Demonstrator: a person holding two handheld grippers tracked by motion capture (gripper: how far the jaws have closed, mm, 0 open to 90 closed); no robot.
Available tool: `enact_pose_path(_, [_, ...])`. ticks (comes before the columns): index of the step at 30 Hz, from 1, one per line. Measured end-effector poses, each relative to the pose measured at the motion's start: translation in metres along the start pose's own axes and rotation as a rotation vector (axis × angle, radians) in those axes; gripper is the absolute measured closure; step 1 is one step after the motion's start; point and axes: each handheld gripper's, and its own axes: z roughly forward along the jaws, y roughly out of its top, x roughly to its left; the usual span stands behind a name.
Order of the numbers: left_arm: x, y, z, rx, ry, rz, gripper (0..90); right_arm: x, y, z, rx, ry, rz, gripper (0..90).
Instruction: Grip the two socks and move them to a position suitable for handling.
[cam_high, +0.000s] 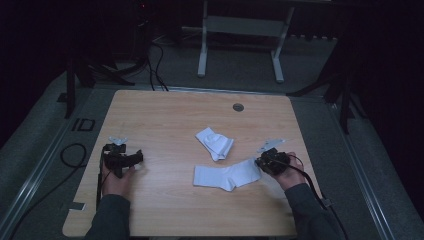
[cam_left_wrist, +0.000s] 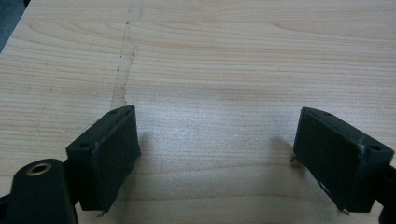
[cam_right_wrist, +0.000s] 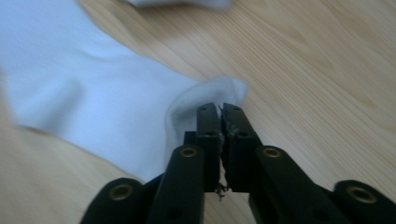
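Dark floor with cables and the white legs of another stand surrounds the wooden table (cam_high: 165, 115), which has rounded corners and a small grey round cap (cam_high: 238, 107) near its far edge. Most of the tabletop is bare: the whole far half and the wide middle strip between the two hands give free room, and the near edge is also free except for the person's sleeves. A flat white sock (cam_high: 227, 175) lies on the right half, stretched sideways, with its right end at the right gripper (cam_high: 263, 163). A second, folded white sock (cam_high: 215, 142) lies just beyond it, near but apart from it, more to the table's middle. The right gripper stays close to the right edge of the table; in the right gripper view its jaws are almost together, with only a thin slit between them, and the edge of the flat white sock (cam_right_wrist: 93, 102) is at their tips, raised a little in a fold, so the cloth seems pinched there. The left gripper (cam_high: 135, 158) rests well apart on the left side, over bare wood, with its jaws standing wide and nothing between them.
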Motion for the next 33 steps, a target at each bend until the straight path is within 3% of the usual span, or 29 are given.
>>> enact_pose_path(2, [0.0, 0.0, 0.0, 0.0, 0.0, 0.0, 14.2, -0.004, -0.002, -0.003, -0.005, -0.023, 0.009, 77.1])
enact_pose_path(6, [0.0, 0.0, 0.0, 0.0, 0.0, 0.0, 14.2, -0.017, -0.001, -0.024, -0.069, -0.056, 0.047, 73.4])
enact_pose_path(9, [0.0, 0.0, 0.0, 0.0, 0.0, 0.0, 14.2, -0.016, 0.005, -0.032, -0.099, -0.025, 0.041, 74.2])
enact_pose_path(13, [0.0, 0.0, 0.0, 0.0, 0.0, 0.0, 14.2, 0.002, 0.011, -0.023, -0.072, 0.015, -0.026, 86.2])
enact_pose_path(14, [0.0, 0.0, 0.0, 0.0, 0.0, 0.0, 14.2, 0.002, 0.011, -0.023, -0.072, 0.015, -0.026, 86.2])
enact_pose_path(16, [0.0, 0.0, 0.0, -0.001, 0.0, -0.001, 14.2, 0.021, 0.013, -0.002, -0.023, 0.069, -0.079, 89.5])
enact_pose_path(19, [0.0, 0.0, 0.0, 0.0, 0.0, 0.0, 14.2, 0.032, 0.012, 0.008, 0.002, 0.099, -0.1, 89.5])
enact_pose_path(20, [0.0, 0.0, 0.0, 0.0, 0.0, 0.0, 14.2, 0.042, 0.011, 0.015, 0.012, 0.121, -0.118, 89.5])
enact_pose_path(28, [0.0, 0.0, 0.0, 0.0, -0.001, 0.002, 14.2, 0.06, 0.006, 0.029, 0.065, 0.175, -0.158, 89.6])
enact_pose_path(33, [0.0, 0.0, 0.0, 0.001, -0.001, 0.002, 14.2, 0.068, 0.006, 0.029, 0.044, 0.228, -0.15, 89.5])
